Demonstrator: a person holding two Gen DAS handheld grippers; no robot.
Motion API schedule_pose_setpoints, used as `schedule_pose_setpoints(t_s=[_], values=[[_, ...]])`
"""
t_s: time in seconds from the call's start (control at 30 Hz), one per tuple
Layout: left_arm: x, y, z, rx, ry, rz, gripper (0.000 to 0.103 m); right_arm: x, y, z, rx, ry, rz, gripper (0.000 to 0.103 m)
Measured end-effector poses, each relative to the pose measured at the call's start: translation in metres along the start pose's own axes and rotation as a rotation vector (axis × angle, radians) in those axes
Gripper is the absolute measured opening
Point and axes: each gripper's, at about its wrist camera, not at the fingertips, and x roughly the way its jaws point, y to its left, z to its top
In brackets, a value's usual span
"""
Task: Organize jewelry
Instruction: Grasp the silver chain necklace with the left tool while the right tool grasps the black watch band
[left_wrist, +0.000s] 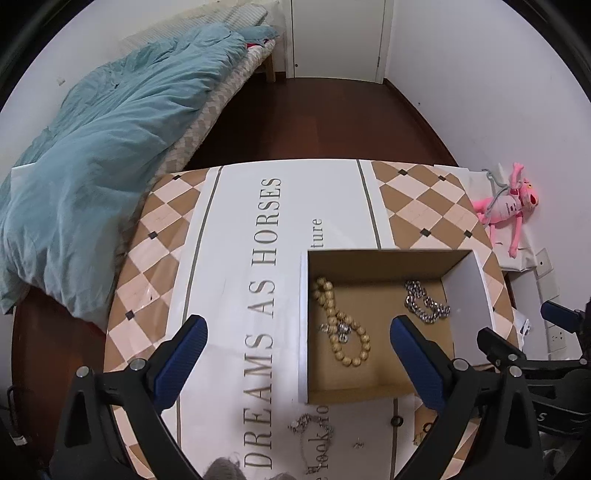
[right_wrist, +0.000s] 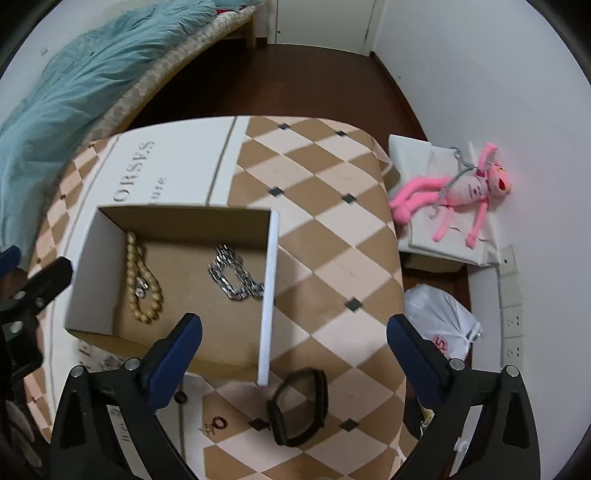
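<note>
**Cardboard box holds two pieces, both tools spread wide**

Cardboard box (left_wrist: 376, 380) on the patterned surface (right_wrist: 332, 258) holds a beaded necklace (left_wrist: 341, 325) and silver chain (left_wrist: 424, 304). Left tool (left_wrist: 295, 354) and right tool (right_wrist: 293, 349) gape empty. A black bracelet (right_wrist: 299, 410) lies just outside the box.

tablecloth (right_wrist: 332, 236) – tan-cream diamonds | beads (left_wrist: 341, 325) – gold | chain (right_wrist: 236, 275) – silver | plush (right_wrist: 461, 195) – pink

Light: even, soft indoor brightness, source not visible.
Shadows: faint; darker inside the cardboard box (left_wrist: 376, 369) along its walls.
Glare: pink bloom around the plush toy (right_wrist: 476, 188) at 2 o'clock.
Blur: right wrist view slightly smeared; left wrist view sharper.
Distortion: strong fisheye bending, black corners.
</note>
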Motion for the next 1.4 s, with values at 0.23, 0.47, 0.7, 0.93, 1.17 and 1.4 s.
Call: schedule_pose_setpoints(t_s=[0.23,0.47,0.7,0.93,1.17,1.4], values=[[-0.013,-0.003,-0.012,-0.007,-0.017,0.001,0.101,-0.005,0.001,-0.020,0.026,-0.025,-0.014,0.101],[-0.041,-0.005,-0.018,-0.021,-0.059,-0.008,0.102,-0.036,-0.004,-0.029,0.055,-0.087,-0.018,0.101],[-0.080,-0.007,-0.023,-0.034,-0.112,-0.029,0.102,-0.089,-0.010,-0.044,0.080,-0.179,0.013,0.102],[-0.108,-0.002,-0.041,-0.036,-0.150,0.012,0.102,-0.114,-0.031,-0.070,0.144,-0.195,0.053,0.102],[-0.067,0.008,-0.078,-0.046,-0.061,0.056,0.102,-0.052,-0.053,-0.099,0.242,-0.067,0.077,0.101],[-0.014,0.033,-0.120,-0.053,0.082,0.135,0.102,0.010,-0.067,-0.109,0.330,0.013,0.088,0.070]])
